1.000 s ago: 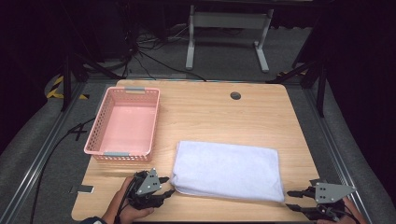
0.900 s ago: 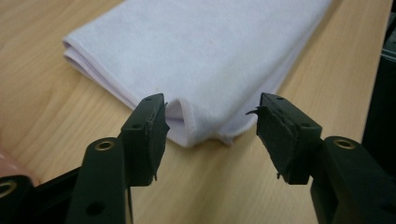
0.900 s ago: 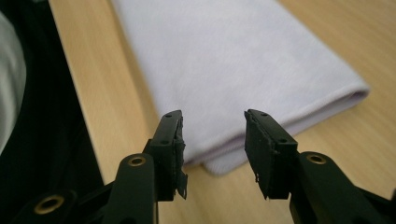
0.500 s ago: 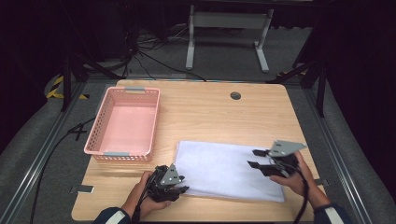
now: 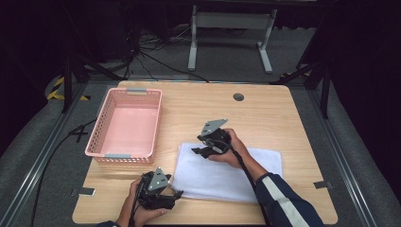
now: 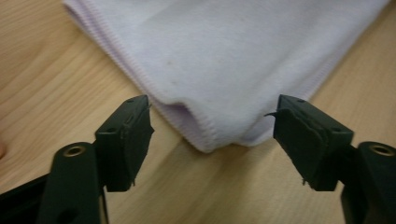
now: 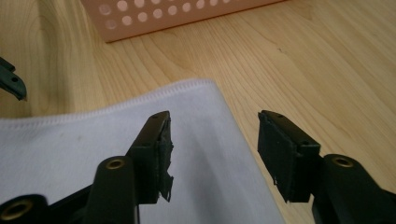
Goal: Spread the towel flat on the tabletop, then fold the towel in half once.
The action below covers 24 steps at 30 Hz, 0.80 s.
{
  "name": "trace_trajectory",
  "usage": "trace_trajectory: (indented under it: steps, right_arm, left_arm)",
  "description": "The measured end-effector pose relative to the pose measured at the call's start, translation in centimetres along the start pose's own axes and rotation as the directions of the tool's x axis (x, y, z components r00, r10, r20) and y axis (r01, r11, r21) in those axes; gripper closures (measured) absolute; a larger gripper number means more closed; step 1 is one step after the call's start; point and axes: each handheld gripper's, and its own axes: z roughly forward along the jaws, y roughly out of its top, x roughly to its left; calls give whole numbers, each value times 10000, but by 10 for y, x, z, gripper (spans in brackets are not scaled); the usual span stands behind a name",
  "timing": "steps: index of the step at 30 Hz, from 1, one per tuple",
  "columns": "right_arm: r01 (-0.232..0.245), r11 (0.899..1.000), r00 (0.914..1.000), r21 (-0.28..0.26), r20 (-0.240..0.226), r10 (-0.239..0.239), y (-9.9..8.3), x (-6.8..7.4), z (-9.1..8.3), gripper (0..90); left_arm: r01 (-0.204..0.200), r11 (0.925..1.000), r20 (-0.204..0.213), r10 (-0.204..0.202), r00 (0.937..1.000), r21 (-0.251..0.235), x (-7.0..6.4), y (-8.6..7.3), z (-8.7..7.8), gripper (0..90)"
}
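Observation:
A folded white towel [image 5: 222, 177] lies flat on the wooden table [image 5: 265, 118], near its front edge. My left gripper [image 5: 176, 194] rests at the towel's near-left corner. In the left gripper view its jaws stand open [image 6: 212, 135] with the towel's rounded corner [image 6: 219, 65] just ahead, between them. My right gripper [image 5: 197, 145] hovers over the towel's far-left corner. Its jaws are open [image 7: 212, 149] above the towel [image 7: 84, 149], one over the cloth, the other past its edge. Neither holds anything.
A pink perforated basket [image 5: 126, 124] with nothing inside sits at the table's left, its wall [image 7: 177, 14] close beyond the towel corner. A round cable hole [image 5: 238, 97] is at the back. The left gripper's tip [image 7: 11, 84] shows at the side of the right gripper view.
The right gripper has swept left from the table's right front to the towel's far-left corner. The left gripper has shifted right, up to the towel's near-left corner.

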Motion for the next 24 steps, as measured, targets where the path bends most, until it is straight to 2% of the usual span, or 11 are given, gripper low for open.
trace_trajectory:
  steps: [1, 2, 4, 6, 9, 11, 12, 16, 18, 20, 24]
  right_arm:
    - [29, 10000, 9999, 58, -113, -29, 3, -1, 7, 439]
    - [41, 9995, 10000, 313, 37, -42, 9, -2, 19, 425]
    - [16, 9993, 9999, 386, -157, -10, 11, -4, 27, 414]
    - [-13, 9986, 9999, 531, -146, 21, 12, -4, 32, 411]
    - [131, 9940, 9999, 1090, -90, -122, 14, -6, 48, 385]
    - [-58, 9921, 9995, 1253, -304, 96, 14, -8, 55, 384]
    - [-52, 9909, 9995, 1345, -315, 95, 14, -8, 58, 376]
    - [-239, 9900, 9984, 1388, -472, 307, 13, -12, 59, 353]
    - [-541, 9882, 9967, 1432, -518, 621, 12, -14, 60, 341]
    - [-372, 9891, 9973, 1424, -580, 459, 12, -14, 59, 345]
    - [-338, 9890, 9972, 1439, -605, 429, 14, -15, 58, 351]
  left_arm:
    - [163, 9999, 8, -163, 9999, 41, 1, 0, 1, 236]
    - [169, 9996, 137, -172, 9998, 229, 2, 0, 4, 208]
    - [14, 9985, 384, -35, 9993, 547, 3, 1, 14, 200]
    - [56, 9981, 388, -80, 9992, 620, 4, 1, 17, 195]
    - [31, 9974, 337, -56, 9994, 719, 6, 2, 24, 179]
    - [-131, 9979, 164, 121, 9998, 629, 5, 1, 25, 174]
    - [-248, 9979, 135, 240, 9996, 596, 5, 1, 26, 167]
    - [-169, 9982, 155, 160, 9998, 583, 4, 1, 26, 167]
    - [-305, 9980, 191, 295, 9994, 562, 5, 2, 27, 170]
    - [-324, 9980, 228, 312, 9993, 536, 5, 2, 28, 172]
    - [-311, 9978, 269, 295, 9992, 586, 5, 2, 27, 177]
